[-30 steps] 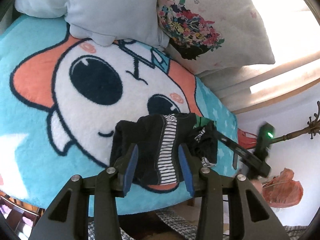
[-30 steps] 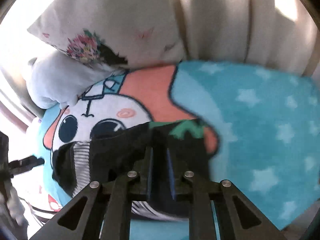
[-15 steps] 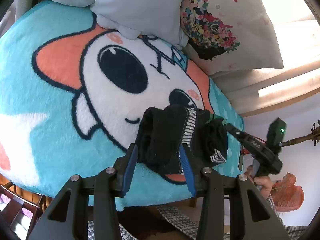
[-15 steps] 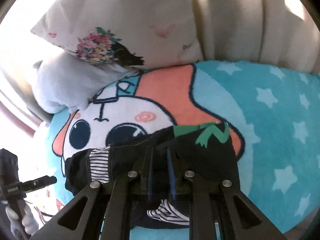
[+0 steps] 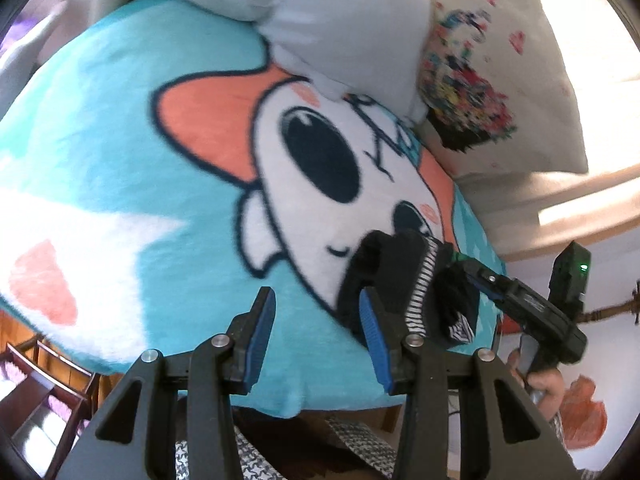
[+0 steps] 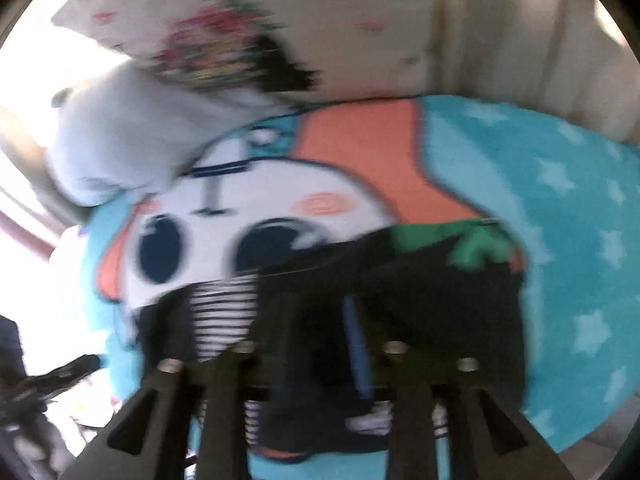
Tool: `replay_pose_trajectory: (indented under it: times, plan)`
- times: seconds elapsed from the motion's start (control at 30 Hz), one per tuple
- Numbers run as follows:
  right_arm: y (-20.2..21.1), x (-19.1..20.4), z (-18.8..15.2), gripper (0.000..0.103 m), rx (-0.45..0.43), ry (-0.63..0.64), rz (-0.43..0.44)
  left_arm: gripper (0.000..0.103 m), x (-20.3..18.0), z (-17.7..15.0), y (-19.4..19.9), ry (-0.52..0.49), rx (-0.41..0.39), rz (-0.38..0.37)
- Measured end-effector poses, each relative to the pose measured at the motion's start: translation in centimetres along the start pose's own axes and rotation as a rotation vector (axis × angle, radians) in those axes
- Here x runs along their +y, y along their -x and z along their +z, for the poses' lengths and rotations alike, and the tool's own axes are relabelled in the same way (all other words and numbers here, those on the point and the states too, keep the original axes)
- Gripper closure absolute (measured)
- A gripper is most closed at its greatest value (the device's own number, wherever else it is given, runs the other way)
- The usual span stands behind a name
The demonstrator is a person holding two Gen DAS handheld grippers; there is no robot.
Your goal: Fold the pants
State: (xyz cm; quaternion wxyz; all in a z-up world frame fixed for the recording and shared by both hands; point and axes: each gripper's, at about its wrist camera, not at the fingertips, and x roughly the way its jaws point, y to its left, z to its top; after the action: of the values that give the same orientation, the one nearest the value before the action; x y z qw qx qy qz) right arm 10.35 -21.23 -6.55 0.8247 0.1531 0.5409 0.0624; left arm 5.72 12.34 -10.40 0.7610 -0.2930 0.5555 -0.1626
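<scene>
The black pants [image 5: 394, 276] with a striped lining and a green print lie bunched near the front edge of the turquoise cartoon blanket [image 5: 120, 168]. My left gripper [image 5: 316, 316] is open and empty, to the left of the pants, over the blanket edge. In the blurred right wrist view the pants [image 6: 420, 292] lie under my right gripper [image 6: 320, 320], whose jaws stand apart around the dark cloth. The right gripper also shows in the left wrist view [image 5: 480, 280], at the pants' right end.
A pale blue pillow [image 5: 320, 12] and a white floral pillow [image 5: 500, 80] lie at the head of the bed. Cream curtains [image 6: 500, 28] hang behind. Dark wooden furniture [image 5: 36, 392] stands below the blanket's edge at lower left.
My left gripper has let the pants go and drawn back to the left, off the cloth. My right gripper's jaws have spread apart; its view has become blurred with motion.
</scene>
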Motion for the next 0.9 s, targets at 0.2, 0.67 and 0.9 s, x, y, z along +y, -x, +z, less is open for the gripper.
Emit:
replay_pose_trajectory:
  times: [0.2, 0.67, 0.9]
  plan:
    - [-4.9, 8.8, -1.1, 0.027, 0.119, 0.150, 0.024, 0.056, 1.5, -0.5, 1.7, 0.035, -0.032, -0.009]
    - [-8.9, 11.9, -2.3, 0.071, 0.166, 0.323, -0.237, 0.055, 1.3, -3.5, 0.3, 0.000, 0.012, -0.029]
    - [-7.3, 9.5, -1.9, 0.075, 0.184, 0.247, -0.109, 0.055, -4.5, -3.6, -4.7, -0.231, 0.052, -0.056]
